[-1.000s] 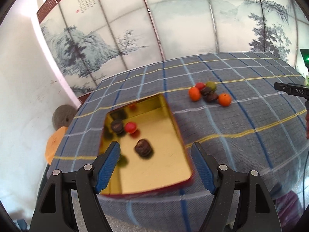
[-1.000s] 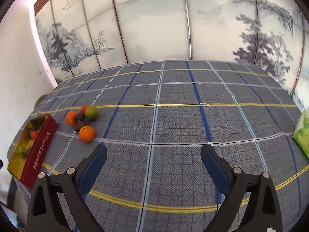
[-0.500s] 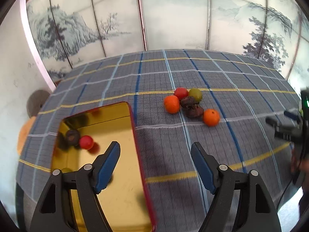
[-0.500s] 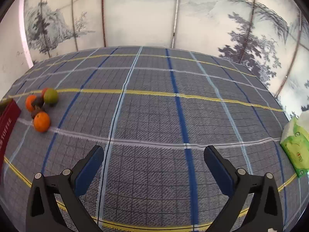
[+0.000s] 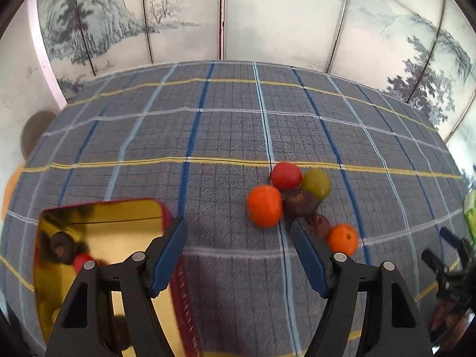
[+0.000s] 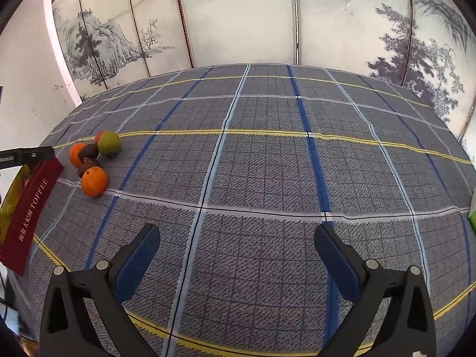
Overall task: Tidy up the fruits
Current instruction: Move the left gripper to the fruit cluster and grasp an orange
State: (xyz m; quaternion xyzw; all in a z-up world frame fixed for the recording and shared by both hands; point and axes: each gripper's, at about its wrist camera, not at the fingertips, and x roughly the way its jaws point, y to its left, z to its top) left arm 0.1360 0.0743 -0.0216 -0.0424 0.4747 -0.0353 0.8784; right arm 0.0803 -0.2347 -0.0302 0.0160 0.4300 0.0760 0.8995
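Observation:
A cluster of fruits lies on the plaid tablecloth: a large orange (image 5: 264,210), a red fruit (image 5: 285,175), a green fruit (image 5: 317,182), a dark brown fruit (image 5: 301,204) and a small orange (image 5: 342,239). The cluster also shows in the right wrist view, with the green fruit (image 6: 109,144) and the small orange (image 6: 94,181). A gold tin (image 5: 98,226) with red walls holds a dark fruit (image 5: 61,247) and a red one (image 5: 82,260). My left gripper (image 5: 238,247) is open and empty, just short of the cluster. My right gripper (image 6: 235,255) is open and empty over bare cloth.
The tin's red side (image 6: 29,211) reads TOFFEE at the table's left edge. A green packet (image 5: 470,214) lies at the far right. A painted folding screen (image 6: 238,20) stands behind the table. The right gripper shows in the left wrist view (image 5: 446,264).
My left gripper has swung right from over the tin toward the fruit cluster, which is now closer. My right gripper has turned back left, bringing the tin into view.

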